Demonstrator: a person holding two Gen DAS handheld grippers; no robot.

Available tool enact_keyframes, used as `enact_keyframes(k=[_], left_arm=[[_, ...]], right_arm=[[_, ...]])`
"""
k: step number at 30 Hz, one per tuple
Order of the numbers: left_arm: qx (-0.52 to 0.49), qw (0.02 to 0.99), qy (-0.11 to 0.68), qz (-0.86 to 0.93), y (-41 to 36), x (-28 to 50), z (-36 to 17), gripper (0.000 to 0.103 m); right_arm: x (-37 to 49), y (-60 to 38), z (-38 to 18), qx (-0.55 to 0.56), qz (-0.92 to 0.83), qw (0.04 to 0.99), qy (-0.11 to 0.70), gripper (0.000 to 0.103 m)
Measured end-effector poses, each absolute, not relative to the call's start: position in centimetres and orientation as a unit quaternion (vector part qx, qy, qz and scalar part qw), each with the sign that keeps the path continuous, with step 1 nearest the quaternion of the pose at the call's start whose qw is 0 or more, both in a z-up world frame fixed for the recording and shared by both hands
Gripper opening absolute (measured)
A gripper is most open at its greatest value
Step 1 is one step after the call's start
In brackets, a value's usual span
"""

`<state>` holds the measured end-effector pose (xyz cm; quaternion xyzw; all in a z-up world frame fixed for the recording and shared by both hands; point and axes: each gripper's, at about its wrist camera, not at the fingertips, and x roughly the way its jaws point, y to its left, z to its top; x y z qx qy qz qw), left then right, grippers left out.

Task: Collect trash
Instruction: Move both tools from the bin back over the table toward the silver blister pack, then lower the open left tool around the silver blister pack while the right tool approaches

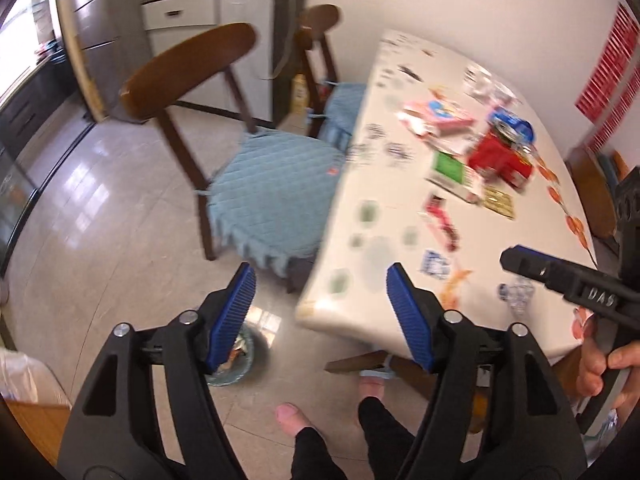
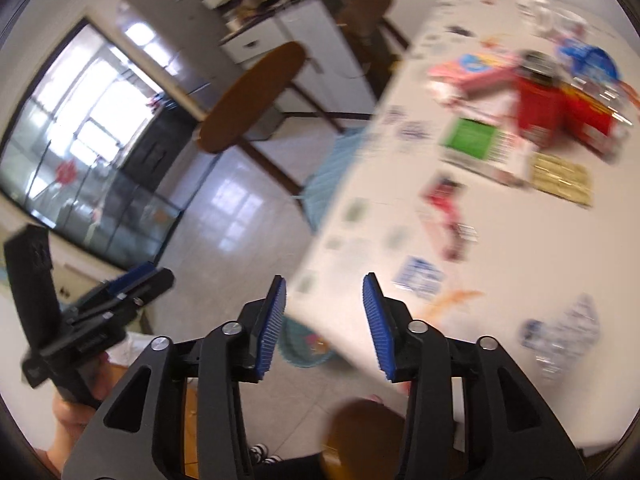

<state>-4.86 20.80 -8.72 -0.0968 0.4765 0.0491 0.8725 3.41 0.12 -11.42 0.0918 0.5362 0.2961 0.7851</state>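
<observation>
- Both jaws stand apart, empty: left gripper (image 1: 320, 312), right gripper (image 2: 325, 326).
- Left view alone shows feet (image 1: 294, 416); trash bin (image 1: 236, 360) at seven o'clock.
- Wrappers (image 2: 480, 148) litter the counter (image 2: 500, 240) at two o'clock; chair (image 1: 256, 168) beside.

two wooden chairs (image 1: 188, 64) with blue cushions (image 1: 276, 184), a fridge (image 1: 88, 28).

White counter (image 1: 360, 184) w/ scattered trash: red box (image 1: 502, 156) far right, green-label packet (image 1: 448, 168) beside it, clear wrapper (image 1: 518, 294) near edge.
</observation>
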Motion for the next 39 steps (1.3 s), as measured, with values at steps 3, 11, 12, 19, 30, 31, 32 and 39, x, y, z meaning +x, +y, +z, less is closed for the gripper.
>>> enact_keyframes(k=[3,11,12,19,30,31,32,39], left_arm=[[-0.085,0.874,0.478,0.027,17.6,-3.6,-8.7,0.07],[-0.052,0.869,0.491,-0.02,10.4,0.0,-9.7,0.08],[-0.047,0.868,0.494,-0.025,9.6,0.4,-10.0,0.081],[-0.042,0.858,0.509,-0.05,6.6,2.3,-11.6,0.086],[-0.015,0.822,0.558,-0.117,2.5,4.0,-16.1,0.095],[-0.007,0.819,0.56,-0.122,2.0,4.0,-16.5,0.095],[-0.004,0.819,0.559,-0.127,1.7,4.0,-16.6,0.095],[-0.008,0.813,0.564,-0.147,0.9,5.1,-17.8,0.095]], right_arm=[[3.9,-3.9,-12.3,0.103,0.272,0.787,0.544,0.048],[5.2,-10.2,-13.2,0.117,0.233,0.79,0.554,0.053],[5.2,-10.7,-13.3,0.117,0.231,0.79,0.555,0.054],[5.8,-13.8,-14.7,0.122,0.21,0.787,0.567,0.06],[6.2,-15.9,-19.2,0.09,0.173,0.771,0.606,0.078],[6.2,-16.3,-19.4,0.108,0.177,0.765,0.609,0.078],[6.0,-16.9,-19.6,0.13,0.179,0.76,0.612,0.078],[4.7,-18.4,-20.9,0.189,0.17,0.733,0.631,0.078]])
